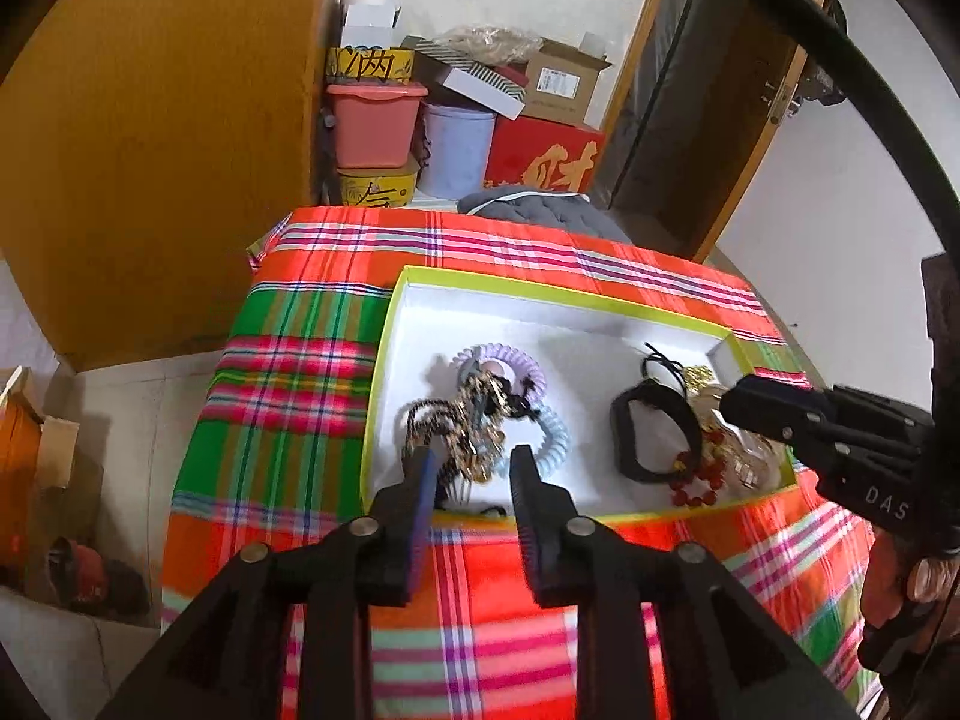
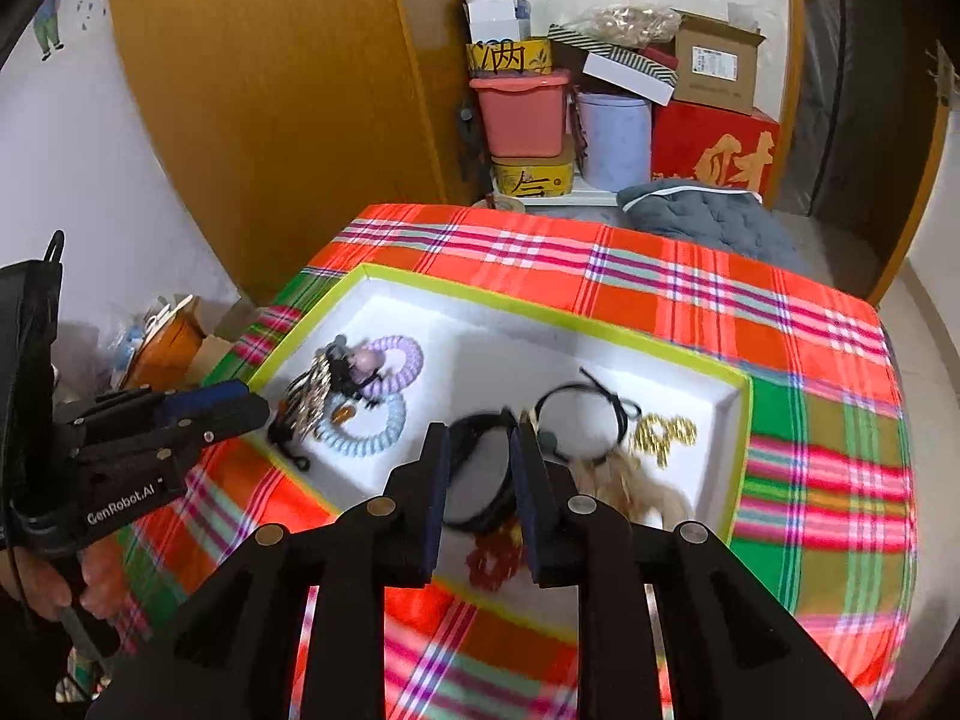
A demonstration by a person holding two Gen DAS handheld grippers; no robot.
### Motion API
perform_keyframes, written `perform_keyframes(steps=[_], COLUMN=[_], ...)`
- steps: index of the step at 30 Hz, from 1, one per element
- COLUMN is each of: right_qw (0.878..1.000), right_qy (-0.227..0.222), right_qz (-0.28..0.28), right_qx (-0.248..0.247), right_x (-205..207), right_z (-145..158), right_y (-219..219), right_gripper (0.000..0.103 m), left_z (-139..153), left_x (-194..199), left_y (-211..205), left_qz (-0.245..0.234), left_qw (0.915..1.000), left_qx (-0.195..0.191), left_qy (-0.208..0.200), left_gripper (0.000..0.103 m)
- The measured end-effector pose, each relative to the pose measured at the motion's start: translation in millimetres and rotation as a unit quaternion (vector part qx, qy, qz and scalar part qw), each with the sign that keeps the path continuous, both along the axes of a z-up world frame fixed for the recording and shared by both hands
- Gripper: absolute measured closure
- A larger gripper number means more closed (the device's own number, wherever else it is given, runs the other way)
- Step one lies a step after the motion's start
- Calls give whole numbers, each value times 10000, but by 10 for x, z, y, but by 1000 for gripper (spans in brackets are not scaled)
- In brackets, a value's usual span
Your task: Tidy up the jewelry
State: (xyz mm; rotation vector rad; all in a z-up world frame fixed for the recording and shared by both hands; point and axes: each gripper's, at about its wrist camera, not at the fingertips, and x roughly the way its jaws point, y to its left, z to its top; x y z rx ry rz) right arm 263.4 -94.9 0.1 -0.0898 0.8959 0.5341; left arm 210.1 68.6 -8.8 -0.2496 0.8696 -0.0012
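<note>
Both the left gripper (image 1: 474, 462) and the right gripper (image 2: 480, 441) hang narrowly open, holding nothing, over the tray (image 1: 540, 288) of jewelry

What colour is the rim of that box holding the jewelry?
Yellow-green rim, white inside; the right wrist view shows it best.

Red bead bracelet (image 2: 495, 558) blurred, partly hidden behind the right fingers (image 2: 531, 498).
</note>
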Motion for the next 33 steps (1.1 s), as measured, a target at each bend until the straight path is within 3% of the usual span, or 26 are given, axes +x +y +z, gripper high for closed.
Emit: perform_keyframes(steps=[9, 12, 13, 15, 16, 33], right_qw=[9999, 9998, 9998, 9997, 9997, 9993], right_qy=[89, 82, 77, 60, 52, -73], right_qz=[-91, -148, -171, -185, -184, -367], right_qx=[41, 65, 89, 146, 169, -2], right_x=[-584, -761, -828, -942, -1013, -1784], right_z=[53, 97, 119, 154, 171, 239], right_y=[-234, -290, -314, -347, -363, -622], right_gripper=[80, 73, 72, 71, 71, 71], left_z=[101, 155, 176, 219, 241, 275], left_x=[-498, -660, -721, -853, -920, -1634], left_y=[-199, -273, -298, -352, -378, -674], left_qz=[23, 8, 11, 19, 20, 8], left_qw=[10000, 10000, 10000, 9999, 9999, 9997], left_qx=[-14, 56, 75, 107, 120, 216], left_qy=[35, 26, 19, -32, -66, 129], left_gripper=[75, 74, 72, 57, 55, 55])
